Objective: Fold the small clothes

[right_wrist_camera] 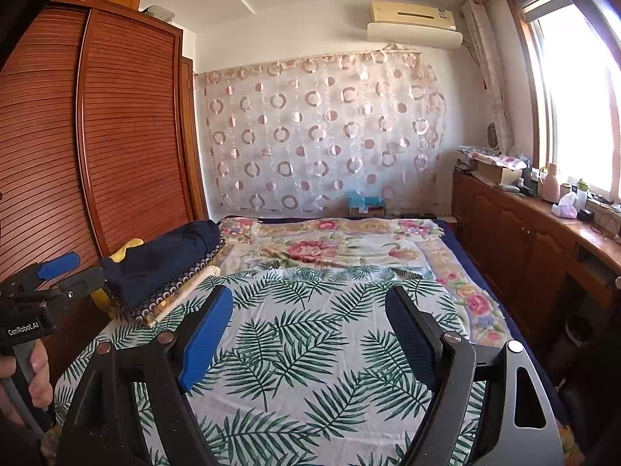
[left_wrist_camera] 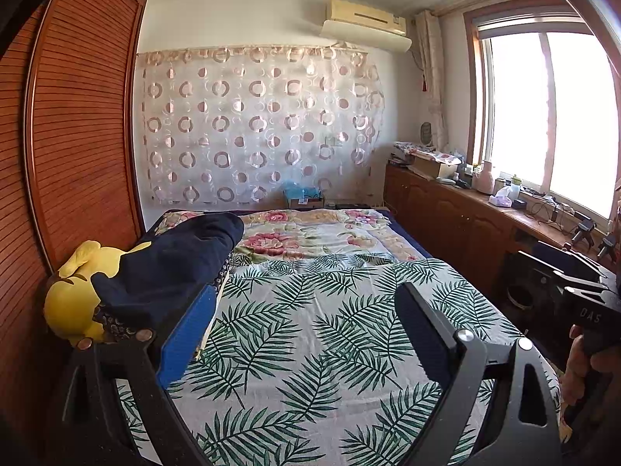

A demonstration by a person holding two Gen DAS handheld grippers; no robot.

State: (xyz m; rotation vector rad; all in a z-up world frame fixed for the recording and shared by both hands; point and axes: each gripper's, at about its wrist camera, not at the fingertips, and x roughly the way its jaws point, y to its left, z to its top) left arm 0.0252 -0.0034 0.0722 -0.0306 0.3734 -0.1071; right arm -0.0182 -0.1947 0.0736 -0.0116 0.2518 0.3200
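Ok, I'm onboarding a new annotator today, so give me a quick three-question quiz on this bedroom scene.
1. True or false: the right gripper holds a garment.
2. What lies on top of the stack of folded clothes? A) navy garment B) white towel C) red sock
3. Which pattern covers the sheet under both grippers?

Key: 1. False; its jaws stand open over the sheet. 2. A, the navy garment. 3. Green palm leaves; the left gripper is open over it too.

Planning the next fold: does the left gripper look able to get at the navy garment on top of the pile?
Probably yes. The left gripper is open and empty, and the navy garment lies uncovered atop the pile, just beyond its left finger; nothing stands between them.
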